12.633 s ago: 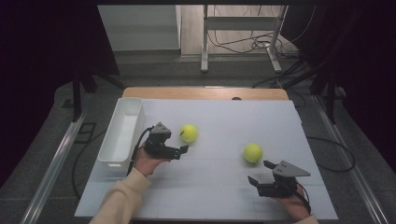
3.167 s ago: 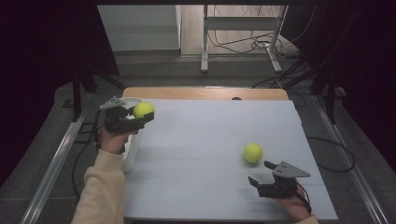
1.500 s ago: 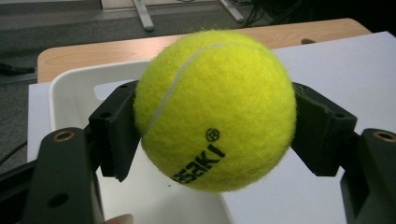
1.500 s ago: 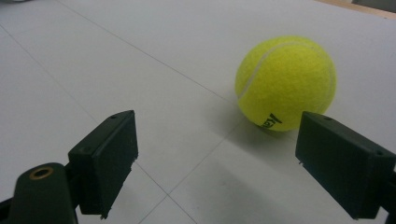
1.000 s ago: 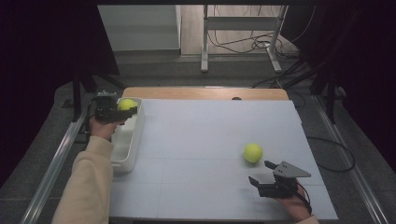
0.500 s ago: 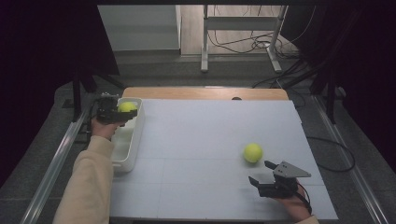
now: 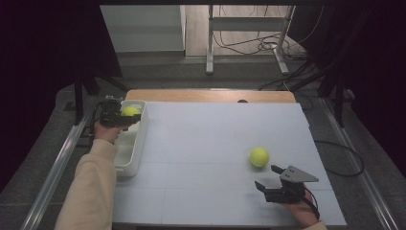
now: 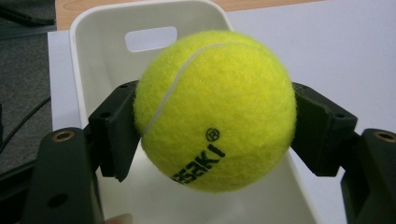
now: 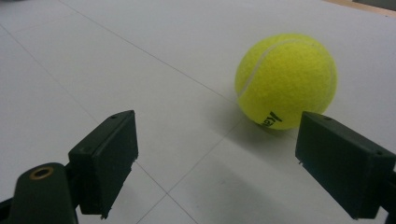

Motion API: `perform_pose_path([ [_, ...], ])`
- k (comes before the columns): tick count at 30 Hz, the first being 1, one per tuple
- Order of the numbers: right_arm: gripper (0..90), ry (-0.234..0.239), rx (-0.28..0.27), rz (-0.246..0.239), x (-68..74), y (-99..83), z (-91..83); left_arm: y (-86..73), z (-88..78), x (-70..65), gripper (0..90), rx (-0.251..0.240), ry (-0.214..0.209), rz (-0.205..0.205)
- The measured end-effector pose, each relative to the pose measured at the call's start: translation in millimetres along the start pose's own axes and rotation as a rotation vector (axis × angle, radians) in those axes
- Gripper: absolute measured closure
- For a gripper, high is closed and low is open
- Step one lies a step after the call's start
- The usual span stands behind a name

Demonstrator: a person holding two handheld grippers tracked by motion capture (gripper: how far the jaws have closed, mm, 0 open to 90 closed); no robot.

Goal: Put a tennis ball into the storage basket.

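Two balls in play: one ball (image 8: pixel 215 109) pinched by left gripper (image 7: pixel 125 117) above white bin (image 7: pixel 128 160), drop step judged in hand; release needed next. Second ball (image 7: pixel 259 156) on table (image 7: pixel 201 139), ahead of spread right gripper (image 7: pixel 270 178).

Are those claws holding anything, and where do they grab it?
The left claw holds a tennis ball, pinched at its two opposite sides, over the white bin. The right claw is open and holds nothing.

Fuzzy felt ball (image 8: pixel 215 109), glossy smooth plastic bin (image 8: pixel 102 51).
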State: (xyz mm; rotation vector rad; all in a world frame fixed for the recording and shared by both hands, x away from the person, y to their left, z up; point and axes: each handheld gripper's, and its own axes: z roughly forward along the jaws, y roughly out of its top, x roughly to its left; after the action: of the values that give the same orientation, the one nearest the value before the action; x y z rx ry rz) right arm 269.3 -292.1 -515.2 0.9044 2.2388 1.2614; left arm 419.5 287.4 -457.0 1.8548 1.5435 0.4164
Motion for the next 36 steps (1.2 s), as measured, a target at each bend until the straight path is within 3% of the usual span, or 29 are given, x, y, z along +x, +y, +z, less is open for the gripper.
perform_pose_path([
  [14,13.5,0.001,0.001,-0.002,0.0,-0.1,0.1,-0.5,0.2,1.7,25.3,-0.006,0.008,-0.009],
  [19,13.6,-0.001,0.002,-0.003,0.1,0.0,-0.1,1.1,-5.0,1.8,12.7,-0.053,0.012,-0.039],
  [32,13.6,0.001,0.002,-0.003,0.3,0.0,0.1,0.0,-22.2,-11.5,11.1,-0.096,-0.047,0.019],
  [36,13.6,0.001,0.002,-0.004,0.5,0.1,0.0,-2.4,-30.9,-22.5,11.4,-0.121,-0.046,0.07],
])
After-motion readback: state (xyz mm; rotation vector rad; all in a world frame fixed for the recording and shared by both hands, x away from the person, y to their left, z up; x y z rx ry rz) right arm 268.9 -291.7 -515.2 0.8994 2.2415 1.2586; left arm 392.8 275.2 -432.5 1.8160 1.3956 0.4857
